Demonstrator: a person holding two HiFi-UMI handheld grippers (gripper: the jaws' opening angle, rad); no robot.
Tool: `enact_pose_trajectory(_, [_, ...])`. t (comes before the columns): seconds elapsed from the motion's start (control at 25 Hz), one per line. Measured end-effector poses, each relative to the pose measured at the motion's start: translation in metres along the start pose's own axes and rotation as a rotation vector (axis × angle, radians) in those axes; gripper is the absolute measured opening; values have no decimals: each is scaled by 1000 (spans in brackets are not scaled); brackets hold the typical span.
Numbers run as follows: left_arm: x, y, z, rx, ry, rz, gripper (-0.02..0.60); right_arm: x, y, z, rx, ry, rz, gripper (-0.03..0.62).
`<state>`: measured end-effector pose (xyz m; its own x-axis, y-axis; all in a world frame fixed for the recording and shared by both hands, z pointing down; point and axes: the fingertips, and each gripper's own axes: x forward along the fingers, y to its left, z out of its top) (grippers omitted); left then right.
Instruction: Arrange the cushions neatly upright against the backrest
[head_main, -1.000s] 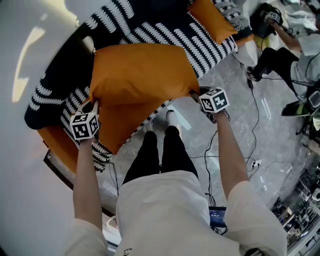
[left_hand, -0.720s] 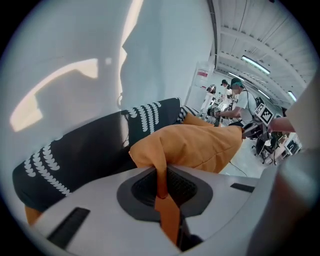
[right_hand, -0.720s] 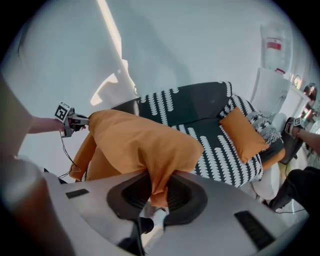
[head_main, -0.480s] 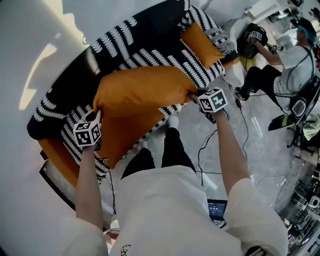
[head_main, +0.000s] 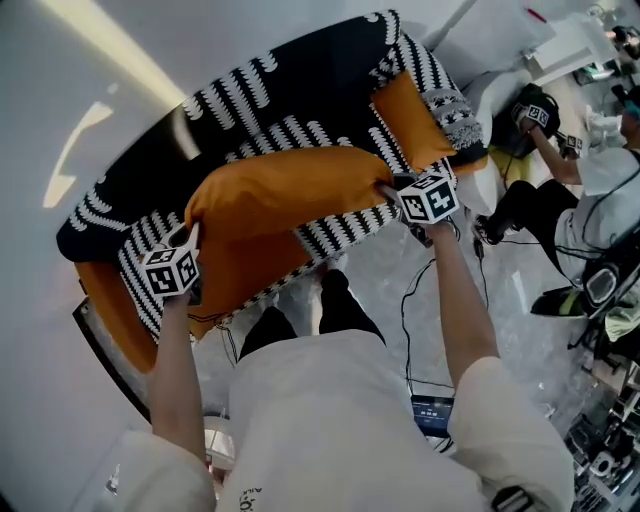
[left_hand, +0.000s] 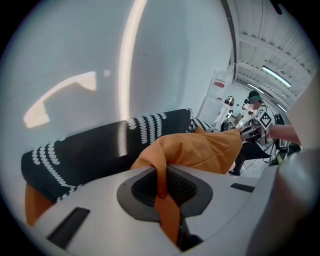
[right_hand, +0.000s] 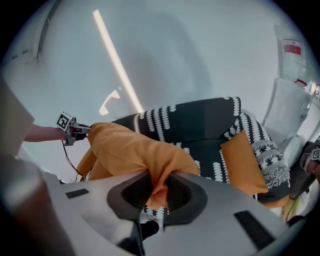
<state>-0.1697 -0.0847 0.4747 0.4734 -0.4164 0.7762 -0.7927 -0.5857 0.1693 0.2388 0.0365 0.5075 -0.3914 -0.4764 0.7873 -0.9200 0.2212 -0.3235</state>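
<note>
A large orange cushion (head_main: 285, 190) hangs lifted over the black-and-white sofa (head_main: 300, 95), stretched between my two grippers. My left gripper (head_main: 192, 232) is shut on the cushion's left corner (left_hand: 162, 172). My right gripper (head_main: 385, 190) is shut on its right corner (right_hand: 157, 187). Another orange cushion (head_main: 415, 120) leans at the sofa's right end beside a black-and-white patterned cushion (head_main: 455, 115). More orange fabric (head_main: 240, 270) lies on the seat below the lifted cushion.
A pale wall (head_main: 90, 90) rises behind the sofa. Cables (head_main: 410, 300) trail over the grey floor in front. A seated person (head_main: 560, 210) with equipment is at the right, and a laptop (head_main: 430, 415) lies on the floor near my feet.
Both grippers have risen and moved toward the sofa's backrest, carrying the orange cushion with them. Both grips are unchanged.
</note>
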Motion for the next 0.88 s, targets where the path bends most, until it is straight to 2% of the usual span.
enact_pose_trajectory(0.32, [36,-46,35,-89,-29,26,41,-11,-84,57,-56,-13,37,69])
enact_pose_trajectory(0.64, [83,-78,63,-153,-53,-16,41,-14,-156,103,-88,9,-1,69])
enact_pose_trajectory(0.88, [115,-92,69,-202,-60,-70,41,-7,-192,120,-69,34,-48,69])
